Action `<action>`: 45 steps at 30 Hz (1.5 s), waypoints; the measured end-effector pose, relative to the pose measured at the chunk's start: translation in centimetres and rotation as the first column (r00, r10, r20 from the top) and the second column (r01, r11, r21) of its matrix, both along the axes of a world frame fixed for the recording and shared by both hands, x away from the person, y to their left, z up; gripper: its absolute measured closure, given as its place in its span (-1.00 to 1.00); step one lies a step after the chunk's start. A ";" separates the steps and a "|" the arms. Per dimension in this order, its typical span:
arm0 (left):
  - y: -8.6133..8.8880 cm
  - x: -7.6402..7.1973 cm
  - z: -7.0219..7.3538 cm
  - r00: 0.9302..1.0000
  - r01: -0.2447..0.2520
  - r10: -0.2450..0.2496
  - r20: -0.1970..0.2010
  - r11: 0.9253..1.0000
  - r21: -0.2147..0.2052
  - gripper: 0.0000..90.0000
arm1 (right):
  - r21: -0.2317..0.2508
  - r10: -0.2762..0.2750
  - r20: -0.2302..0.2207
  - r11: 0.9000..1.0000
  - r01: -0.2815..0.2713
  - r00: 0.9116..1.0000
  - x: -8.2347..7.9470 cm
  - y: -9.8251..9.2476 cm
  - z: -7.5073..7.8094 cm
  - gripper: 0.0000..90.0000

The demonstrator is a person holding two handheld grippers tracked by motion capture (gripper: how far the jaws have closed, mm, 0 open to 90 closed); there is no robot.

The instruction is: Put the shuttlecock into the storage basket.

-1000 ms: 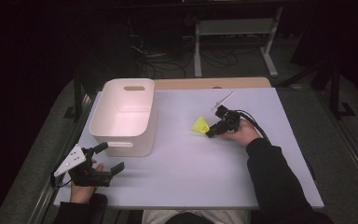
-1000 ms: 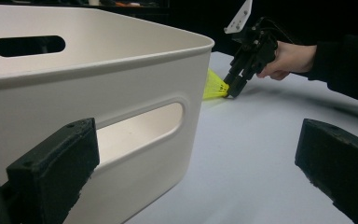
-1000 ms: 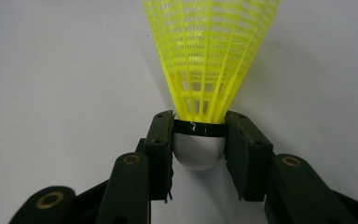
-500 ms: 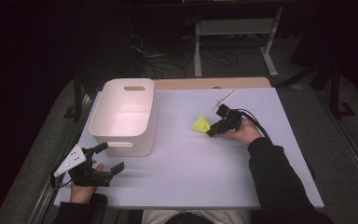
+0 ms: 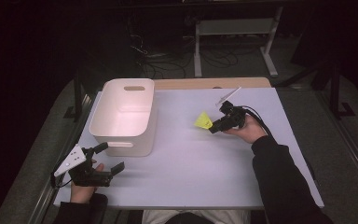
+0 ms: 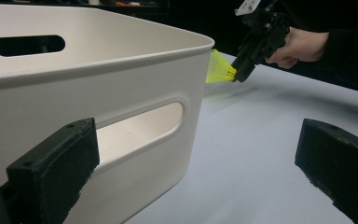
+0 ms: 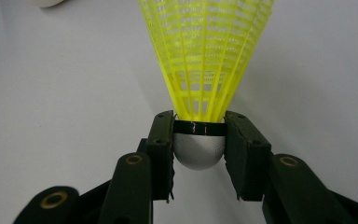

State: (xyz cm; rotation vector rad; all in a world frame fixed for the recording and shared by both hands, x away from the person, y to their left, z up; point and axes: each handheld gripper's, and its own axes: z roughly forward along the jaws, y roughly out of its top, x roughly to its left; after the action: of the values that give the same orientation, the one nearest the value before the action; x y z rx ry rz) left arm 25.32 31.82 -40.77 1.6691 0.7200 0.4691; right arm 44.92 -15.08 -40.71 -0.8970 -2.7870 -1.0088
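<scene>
My right hand-held gripper (image 7: 199, 140) is clamped on a yellow shuttlecock (image 7: 205, 60): in the right gripper view both black pads press on the sides of its rounded silver-grey cork base, right at the dark band where the base meets the skirt, and the yellow mesh skirt fans out away from me beyond the jaw tips. In the high view that right hand-held gripper (image 5: 214, 127) sits over the right half of the white tabletop (image 5: 191, 158), toward its far edge, with my hand wrapped around its body and the shuttlecock (image 5: 203, 121) sticking out to the left, its skirt pointing toward the white plastic bin (image 5: 123, 116). The left gripper view suggests the shuttlecock (image 6: 220, 68) is held a little above the tabletop (image 6: 251, 154), with a soft shadow under it, though I cannot tell the gap for certain. The bin stands on the left half of the tabletop, well apart from the shuttlecock, and its near wall has a slot handle. My left hand-held gripper (image 5: 107, 158) rests low at the near left corner of the tabletop, just beside the bin's near wall, with its jaws spread wide and nothing between them.
</scene>
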 end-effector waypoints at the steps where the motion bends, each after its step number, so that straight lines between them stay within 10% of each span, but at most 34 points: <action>1: 0.0 0.0 0.0 1.000 0.000 0.000 0.000 1.000 0.000 -1.00 | 0.000 0.001 0.002 1.000 -0.001 1.000 0.0 -0.1 0.1 0.40; 45: 0.0 0.0 0.0 1.000 -0.003 0.003 0.001 1.000 -0.001 -1.00 | 0.017 0.032 0.094 0.999 -0.034 0.995 -0.7 1.2 6.5 0.40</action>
State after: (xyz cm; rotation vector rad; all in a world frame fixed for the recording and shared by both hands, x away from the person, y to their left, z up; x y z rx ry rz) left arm 25.28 31.82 -40.77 1.6673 0.7220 0.4710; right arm 44.18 -13.90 -34.16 -0.8191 -2.8532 -1.0975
